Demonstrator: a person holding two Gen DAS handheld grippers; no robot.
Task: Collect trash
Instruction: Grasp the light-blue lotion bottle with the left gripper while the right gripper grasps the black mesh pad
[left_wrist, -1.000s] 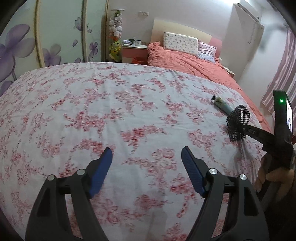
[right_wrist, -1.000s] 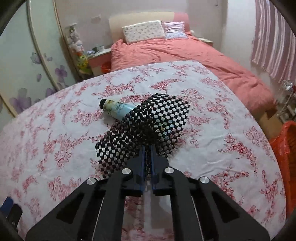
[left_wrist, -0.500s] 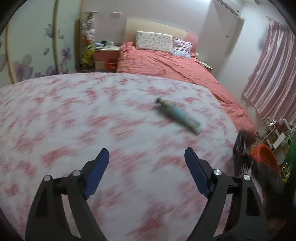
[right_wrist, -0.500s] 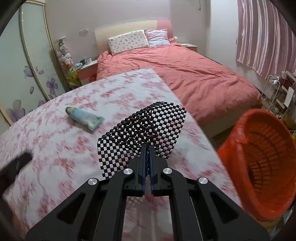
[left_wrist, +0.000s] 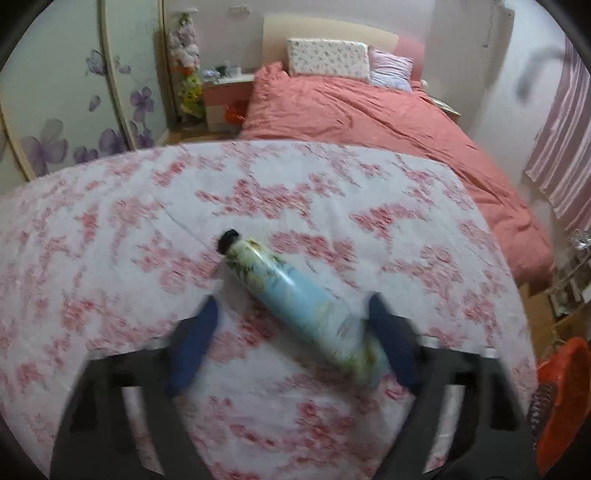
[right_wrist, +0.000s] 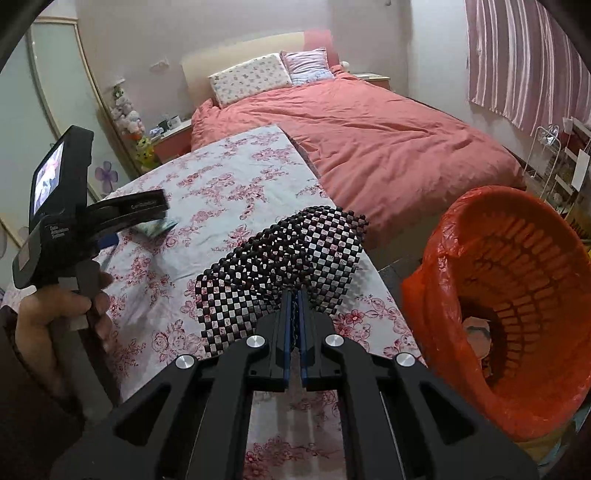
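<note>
Right hand-held gripper (right_wrist: 293, 314) pinched checkered mesh mat (right_wrist: 284, 258) near orange basket (right_wrist: 517, 314); limp mesh might snag rim. Left hand-held gripper (left_wrist: 291, 321) spread, straddling tube (left_wrist: 299, 302) on floral sheet (left_wrist: 110, 240); diagonal tube might roll free.

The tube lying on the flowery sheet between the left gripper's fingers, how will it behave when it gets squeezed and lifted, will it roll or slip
The tube lies on its side and looks round, so a nudge could roll it. Its surface looks glossy, so it may slip between the open left gripper's fingers. It lies skewed across the gap, so closing would probably turn it first.
</note>
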